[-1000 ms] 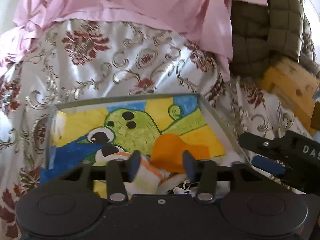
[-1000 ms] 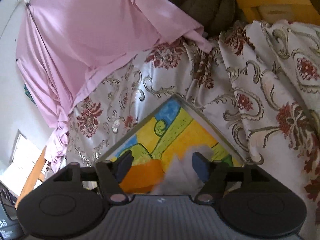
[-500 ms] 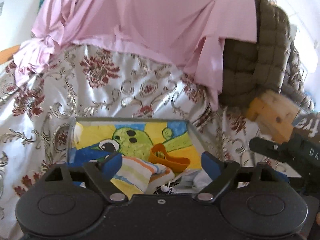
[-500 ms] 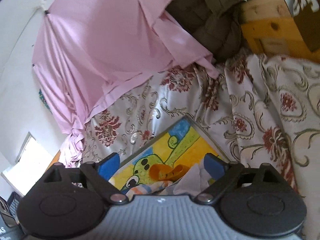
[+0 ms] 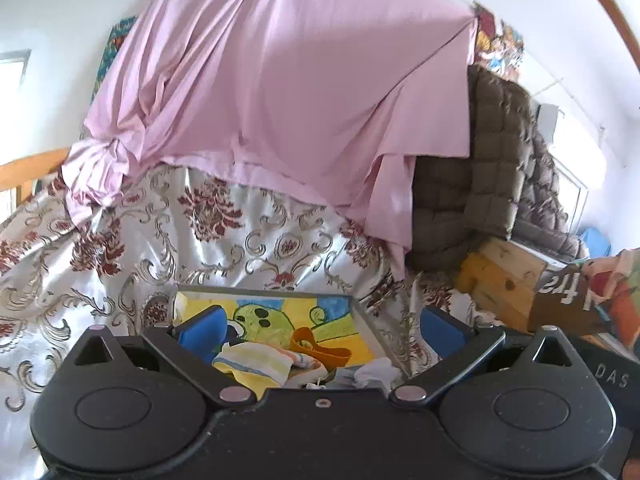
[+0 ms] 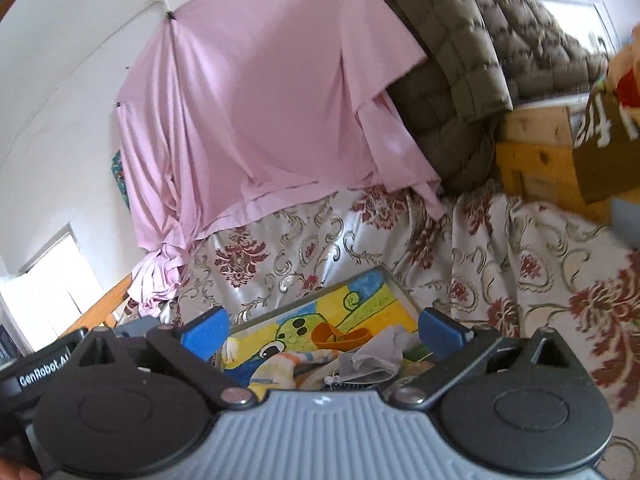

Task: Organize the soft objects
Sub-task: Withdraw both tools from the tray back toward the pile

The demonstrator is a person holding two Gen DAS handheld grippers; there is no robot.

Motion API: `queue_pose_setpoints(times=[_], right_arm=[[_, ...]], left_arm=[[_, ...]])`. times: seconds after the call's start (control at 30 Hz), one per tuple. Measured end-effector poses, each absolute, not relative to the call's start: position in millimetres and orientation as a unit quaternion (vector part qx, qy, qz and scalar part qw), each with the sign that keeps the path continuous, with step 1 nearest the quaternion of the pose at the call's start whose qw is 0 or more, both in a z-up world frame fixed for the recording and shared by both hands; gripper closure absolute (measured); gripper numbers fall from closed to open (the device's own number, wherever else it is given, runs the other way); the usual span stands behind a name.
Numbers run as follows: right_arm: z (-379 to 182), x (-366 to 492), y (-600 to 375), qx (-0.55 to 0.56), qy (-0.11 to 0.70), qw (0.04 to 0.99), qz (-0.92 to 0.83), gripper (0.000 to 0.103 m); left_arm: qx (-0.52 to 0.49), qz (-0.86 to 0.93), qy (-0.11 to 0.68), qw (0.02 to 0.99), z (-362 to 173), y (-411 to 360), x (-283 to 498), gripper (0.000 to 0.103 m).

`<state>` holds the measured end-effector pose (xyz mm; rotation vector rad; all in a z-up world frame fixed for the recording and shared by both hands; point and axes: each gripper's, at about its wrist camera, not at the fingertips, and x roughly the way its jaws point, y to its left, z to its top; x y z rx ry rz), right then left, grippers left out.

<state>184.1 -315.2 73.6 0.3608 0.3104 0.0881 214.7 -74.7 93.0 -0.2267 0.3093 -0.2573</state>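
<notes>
Left wrist view shows a striped cloth (image 5: 256,364) lying in a tray (image 5: 362,322) just ahead of the left gripper (image 5: 320,330), low between its spread blue pads. An orange band (image 5: 320,350) sits beside the cloth toward the right pad, and a grey cloth (image 5: 374,372) lies crumpled at the tray's near right corner. The tray's floor carries a bright painted picture in yellow, green and blue.

Right wrist view has the same tray (image 6: 400,292) ahead of the right gripper (image 6: 322,330), with the grey cloth (image 6: 378,354) nearest its right pad, the orange band (image 6: 340,336) behind it and the striped cloth (image 6: 288,362) toward the left pad.

Beyond the tray spreads a shiny floral bedspread (image 5: 120,256), cream with dark red blooms, rumpled into folds. A pink sheet (image 5: 280,92) hangs from the white wall behind it and drapes onto the bedspread. To the right a brown quilted cover (image 5: 480,184) is heaped over a wooden frame (image 5: 496,280), with a printed box (image 5: 568,300) at the far right edge.

Both grippers have just been opening and now stand wide, each with nothing pressed between its pads; the cloths lie loose in the tray below them. Both point slightly downward at the tray, side by side, the left one's black body showing at the left edge of the right wrist view.
</notes>
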Motion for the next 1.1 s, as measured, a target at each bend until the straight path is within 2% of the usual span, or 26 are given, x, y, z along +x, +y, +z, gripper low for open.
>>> queue_pose_setpoints(times=[0.3,0.53,0.77,1.1], right_arm=[[70.5,123.8,-294.6,0.127,0.118,0.985,-0.006,0.0],[53.1,81.3,-268.0,0.05,0.079,0.995,-0.03,0.0],[41.3,44.1,-242.3,0.025,0.078,0.996,-0.021,0.0],[26.1,34.0,-224.8,0.005,0.127,0.992,-0.017,0.0]], left_arm=[[-0.105,-0.106,0.102,0.983,99.0,-63.8,143.4,0.001],[-0.082,-0.103,0.098,0.986,87.8,-52.6,101.6,0.001],[-0.065,-0.089,0.099,0.989,71.7,-36.7,67.7,0.001],[-0.017,-0.045,0.127,0.991,52.1,-14.5,42.3,0.001]])
